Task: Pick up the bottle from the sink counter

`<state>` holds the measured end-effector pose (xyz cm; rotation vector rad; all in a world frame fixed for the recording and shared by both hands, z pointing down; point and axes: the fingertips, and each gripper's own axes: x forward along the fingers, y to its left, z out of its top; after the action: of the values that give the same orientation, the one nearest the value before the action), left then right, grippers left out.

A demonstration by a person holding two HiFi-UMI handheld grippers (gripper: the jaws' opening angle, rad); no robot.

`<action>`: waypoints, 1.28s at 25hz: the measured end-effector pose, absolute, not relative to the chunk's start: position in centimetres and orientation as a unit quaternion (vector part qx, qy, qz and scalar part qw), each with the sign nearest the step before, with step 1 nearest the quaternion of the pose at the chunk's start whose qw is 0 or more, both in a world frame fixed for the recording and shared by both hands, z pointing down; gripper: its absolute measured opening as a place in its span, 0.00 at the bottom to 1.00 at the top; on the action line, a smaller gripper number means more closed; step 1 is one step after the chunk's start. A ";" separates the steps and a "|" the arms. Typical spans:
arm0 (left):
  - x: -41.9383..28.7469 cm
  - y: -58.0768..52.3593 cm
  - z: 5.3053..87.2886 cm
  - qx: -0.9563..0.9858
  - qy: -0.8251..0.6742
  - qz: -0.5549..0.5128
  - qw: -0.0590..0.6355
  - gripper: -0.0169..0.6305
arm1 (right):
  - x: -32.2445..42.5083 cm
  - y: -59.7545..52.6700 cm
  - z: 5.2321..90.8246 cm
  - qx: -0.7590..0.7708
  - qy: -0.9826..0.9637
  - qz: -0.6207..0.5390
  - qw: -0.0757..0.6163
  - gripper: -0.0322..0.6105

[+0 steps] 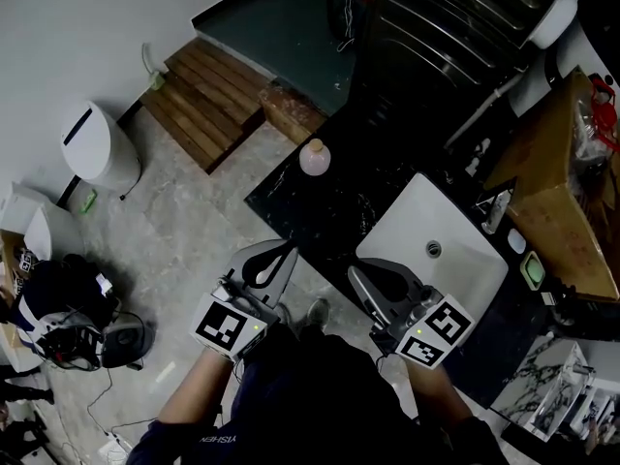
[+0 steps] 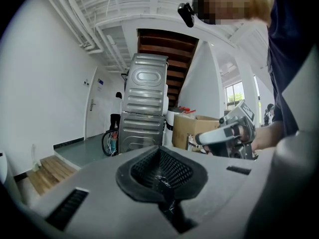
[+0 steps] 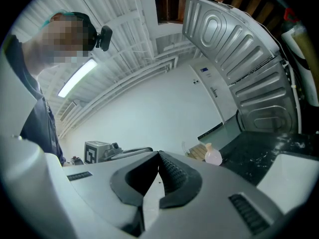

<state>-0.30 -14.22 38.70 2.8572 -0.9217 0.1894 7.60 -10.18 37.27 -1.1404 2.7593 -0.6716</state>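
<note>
While the person is holding both grippers out at the near edge of the black desk [image 1: 320,211], the pink bottle [image 1: 315,157] is standing upright by the desk's far left corner. It is sitting left of the white sink basin [image 1: 412,211] and well apart from both tools. The left gripper [image 1: 283,254] is hovering just off the near left corner, over the floor, its jaws pressed together with nothing between them. The right gripper [image 1: 358,275] is hanging at the near edge beside the basin, its jaws likewise together and empty. A cardboard box [image 1: 552,172] is sitting past the basin toward the desk's right end.
</note>
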 end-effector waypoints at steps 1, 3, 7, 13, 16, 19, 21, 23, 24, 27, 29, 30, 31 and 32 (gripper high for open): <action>-0.2 -14.5 38.6 0.948 -0.306 0.059 0.067 0.04 | 7.7 -10.4 37.3 -0.373 0.901 -0.220 0.040 0.09; 0.0 -15.0 38.5 0.948 -0.306 0.052 0.067 0.04 | 7.8 -10.8 37.3 -0.375 0.899 -0.221 0.039 0.09; -0.2 -16.1 39.1 0.949 -0.300 0.064 0.071 0.04 | 7.7 -11.7 37.7 -0.381 0.896 -0.225 0.036 0.09; -0.3 -18.9 40.0 0.954 -0.283 0.060 0.074 0.04 | 7.4 -13.6 38.1 -0.401 0.886 -0.231 0.033 0.09; -0.2 -20.8 41.0 0.958 -0.270 0.072 0.067 0.04 | 7.5 -14.8 38.4 -0.418 0.877 -0.236 0.031 0.09; -0.2 -22.6 41.8 0.961 -0.257 0.079 0.070 0.04 | 7.5 -16.1 38.9 -0.435 0.867 -0.243 0.030 0.09; -0.2 -23.9 42.1 0.963 -0.248 0.082 0.071 0.04 | 7.4 -17.1 39.1 -0.445 0.860 -0.247 0.031 0.09; -0.1 -25.0 42.4 0.965 -0.238 0.086 0.070 0.04 | 7.3 -18.0 39.3 -0.454 0.855 -0.251 0.032 0.09; -0.1 -25.5 42.6 0.966 -0.232 0.089 0.069 0.04 | 7.2 -18.4 39.4 -0.459 0.851 -0.253 0.032 0.09; 0.0 -27.0 43.5 0.969 -0.218 0.094 0.068 0.04 | 7.0 -19.3 40.0 -0.473 0.841 -0.260 0.030 0.09; 0.1 -28.1 44.2 0.971 -0.210 0.097 0.067 0.04 | 6.9 -20.2 40.4 -0.483 0.836 -0.260 0.025 0.09; 0.3 -28.7 44.6 0.971 -0.206 0.100 0.067 0.04 | 6.9 -20.7 40.7 -0.487 0.834 -0.258 0.022 0.09; 0.4 -29.4 45.0 0.972 -0.202 0.103 0.066 0.04 | 6.9 -21.3 40.9 -0.491 0.832 -0.257 0.019 0.09; 0.6 -29.9 45.4 0.972 -0.197 0.108 0.065 0.04 | 6.9 -21.8 41.2 -0.495 0.830 -0.257 0.017 0.09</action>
<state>0.57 -29.94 45.36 2.9343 -0.5952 0.3251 6.90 -21.80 41.16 -1.5367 2.5800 -0.7976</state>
